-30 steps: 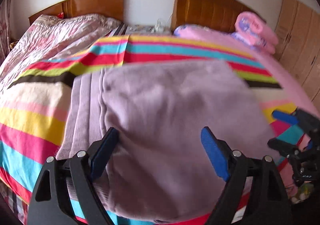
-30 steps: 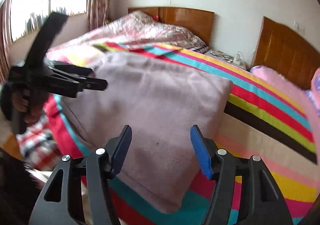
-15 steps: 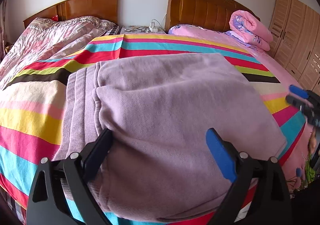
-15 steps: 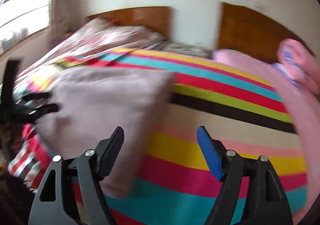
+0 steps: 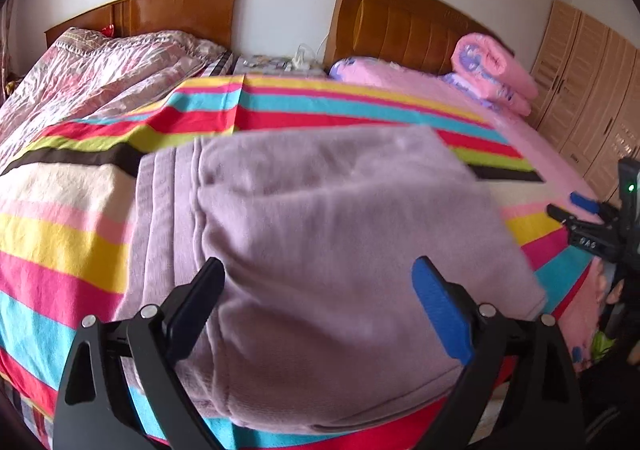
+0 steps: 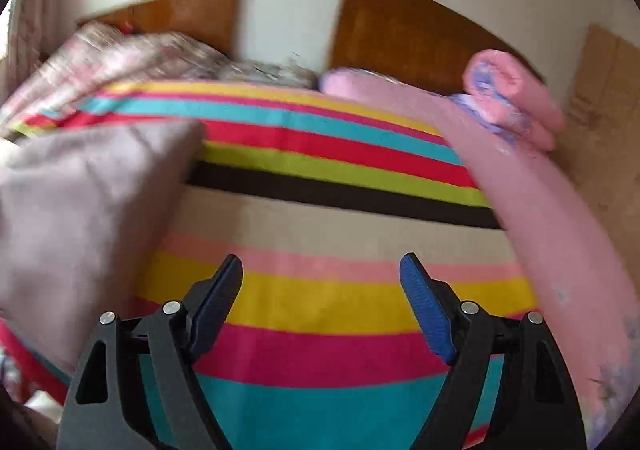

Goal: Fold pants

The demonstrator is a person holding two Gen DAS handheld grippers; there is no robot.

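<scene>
Fingers (image 5: 436, 310) spread above folded pants (image 5: 320, 242)

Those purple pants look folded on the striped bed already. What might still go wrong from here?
1. The pants lie near the bed's front edge, part of the fold reaching the striped sheet border; a nudge might slide them off.
2. The left tool hangs open right over the fold, so lowering or pulling back carelessly could snag the fabric and undo it.
3. The right tool, its jaws just opening with nothing between them, looks blurred from swinging; it might brush the pants' corner.
</scene>
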